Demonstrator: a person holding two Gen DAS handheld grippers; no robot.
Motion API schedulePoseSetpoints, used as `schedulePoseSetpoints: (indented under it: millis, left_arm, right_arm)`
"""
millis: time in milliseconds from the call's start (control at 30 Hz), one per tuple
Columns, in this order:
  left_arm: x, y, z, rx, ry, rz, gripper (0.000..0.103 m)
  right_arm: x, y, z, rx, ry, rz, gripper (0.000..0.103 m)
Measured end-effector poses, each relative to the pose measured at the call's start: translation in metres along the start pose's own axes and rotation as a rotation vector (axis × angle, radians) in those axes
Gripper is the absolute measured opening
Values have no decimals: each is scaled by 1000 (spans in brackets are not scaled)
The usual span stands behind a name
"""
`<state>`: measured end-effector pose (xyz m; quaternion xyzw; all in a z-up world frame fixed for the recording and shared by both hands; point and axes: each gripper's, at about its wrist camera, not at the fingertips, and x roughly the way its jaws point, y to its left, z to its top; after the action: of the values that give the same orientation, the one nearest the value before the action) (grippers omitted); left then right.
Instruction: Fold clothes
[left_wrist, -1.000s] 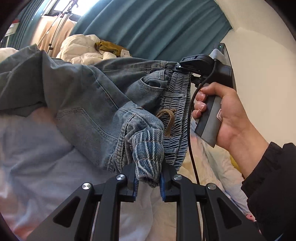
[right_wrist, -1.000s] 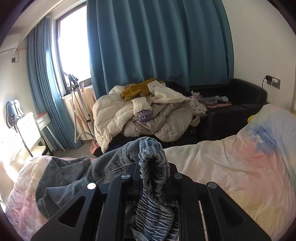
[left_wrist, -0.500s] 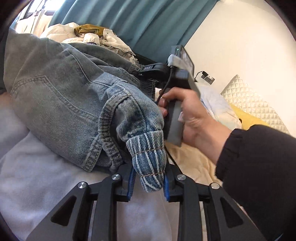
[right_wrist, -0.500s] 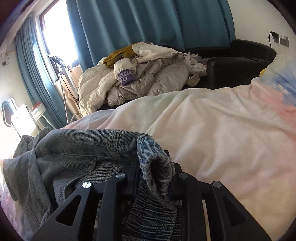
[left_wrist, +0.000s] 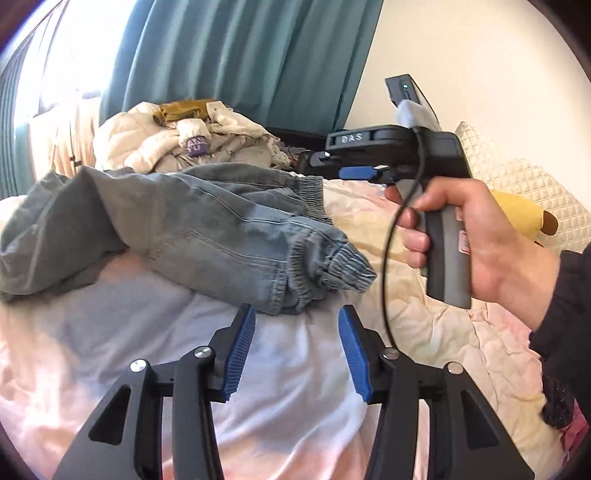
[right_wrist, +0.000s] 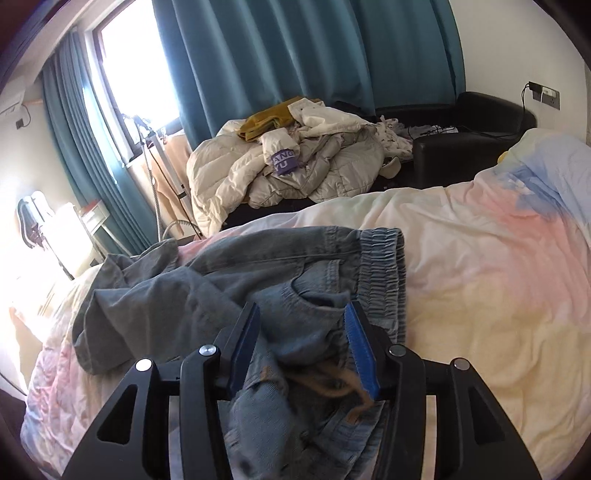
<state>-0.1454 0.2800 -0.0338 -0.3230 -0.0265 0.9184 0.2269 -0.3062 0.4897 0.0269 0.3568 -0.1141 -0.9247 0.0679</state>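
Light blue jeans (left_wrist: 207, 229) lie folded over in a loose heap on the bed, their elastic cuff (left_wrist: 343, 266) just beyond my left gripper (left_wrist: 297, 317). That gripper's jaws are opening and nothing is between its blue pads. In the right wrist view the jeans (right_wrist: 258, 295) spread below my right gripper (right_wrist: 301, 315), elastic waistband (right_wrist: 380, 258) on the right. Its jaws are opening too; denim hangs loosely between them, blurred, and the pads do not press it. A person's hand (left_wrist: 480, 236) holds the right gripper's handle (left_wrist: 443, 251) in the left wrist view.
The bed's pastel quilt (right_wrist: 480, 280) stretches wide to the right. A pile of pale padded jackets (right_wrist: 295, 170) lies on a black sofa (right_wrist: 480, 125) beyond the bed. Teal curtains (right_wrist: 295, 55) hang behind. A yellow plush (left_wrist: 521, 214) rests against a quilted pillow (left_wrist: 524, 184).
Both grippers have let go of the jeans' cuffs and their jaws have widened. The jeans have dropped onto the bed, and the left gripper has pulled back from them.
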Motion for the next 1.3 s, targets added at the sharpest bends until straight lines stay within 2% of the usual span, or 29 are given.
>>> schedulePoseSetpoints:
  millis: [133,300,367,433,533,633,767,900,1000,1100,1167,1200,1267,1300]
  left_arm:
    - [-49,24,-8,3,-2,96,48]
    - [-99,60,-18,7,-1,131,48]
    - [-112,73,-22,9,7,131,48]
    - [-120,84,-26,26,22,134,48]
    - [-115,101,-32,43,38,147,48]
    - [-105,119,-38,21,46,141,48]
    - [-81,135,-44,12,82,104,48]
    - [-54,154,-51,-7,140,62,48]
    - [-37,169,-52,-46,171,66,48]
    - [-28,181,-51,-82,181,74,48]
    - [-27,186,-51,-98,177,89,48]
    - [-27,188,-50,-105,177,92,48]
    - [-30,191,-50,-125,173,91,48]
    - [-32,192,-50,-138,170,83,48]
  right_arm:
    - [-30,38,-23,-20,2,26,48]
    - [-48,73,-43,-26,25,36,51]
    - [-50,84,-48,-33,32,19,65]
    - [-43,89,-50,-26,44,1,73]
    - [-22,93,-49,-27,90,-38,75]
    - [12,90,-44,-41,163,-125,75]
    - [53,77,-30,-54,189,-191,75]
    - [103,64,-20,-102,263,-248,75]
    - [133,51,-21,-81,317,-252,75]
    - [144,49,-29,-83,321,-253,73]
    - [139,54,-36,-117,297,-290,50]
    - [135,56,-40,-124,288,-293,45]
    - [121,60,-48,-140,268,-294,16]
    - [111,64,-51,-150,250,-296,12]
